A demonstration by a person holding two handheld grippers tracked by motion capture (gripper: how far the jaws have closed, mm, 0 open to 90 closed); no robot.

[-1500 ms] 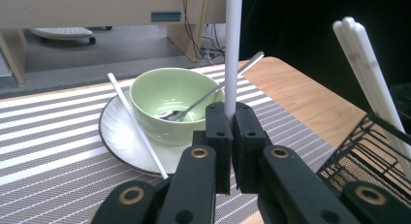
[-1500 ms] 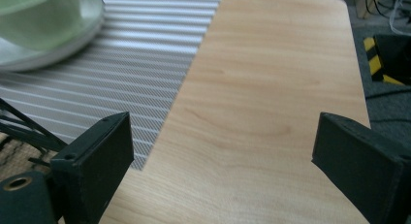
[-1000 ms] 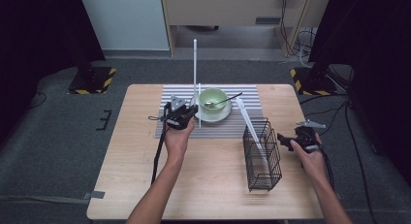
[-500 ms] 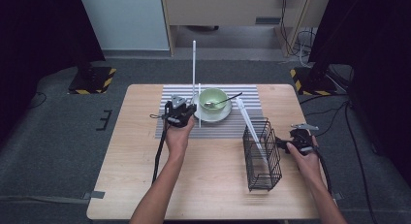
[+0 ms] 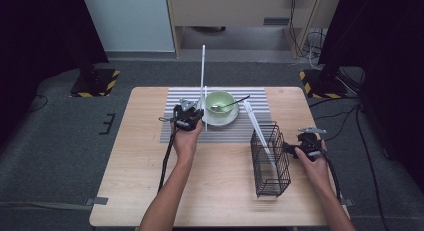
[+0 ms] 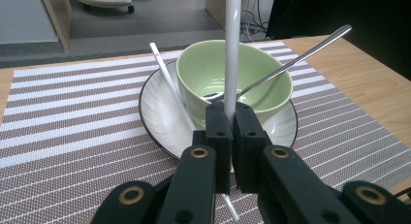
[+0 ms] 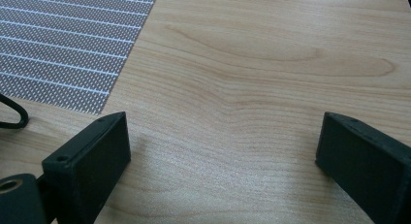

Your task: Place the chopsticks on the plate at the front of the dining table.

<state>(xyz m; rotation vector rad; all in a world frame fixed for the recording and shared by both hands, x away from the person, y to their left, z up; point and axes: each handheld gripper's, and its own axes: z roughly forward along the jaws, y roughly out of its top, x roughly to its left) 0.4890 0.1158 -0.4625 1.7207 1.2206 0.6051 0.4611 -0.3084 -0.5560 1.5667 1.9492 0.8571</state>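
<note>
A white chopstick point(image 6: 232, 49) is pinched upright by the left gripper point(image 6: 228, 118) beside the green bowl point(image 6: 234, 78), presumably for transfer to the wire basket point(image 5: 270, 163). The right gripper point(image 7: 223, 151), jaws spread, is held near the basket over the bench point(image 7: 271, 64).

spoon point(image 5: 231, 103) in bowl point(image 5: 220, 102) (on plate point(image 5: 222, 118)), mat point(image 5: 190, 135) beneath

Even overhead light on the table point(image 5: 220, 191), dark surroundings, soft shadows, high view perhaps slightly soft
</note>
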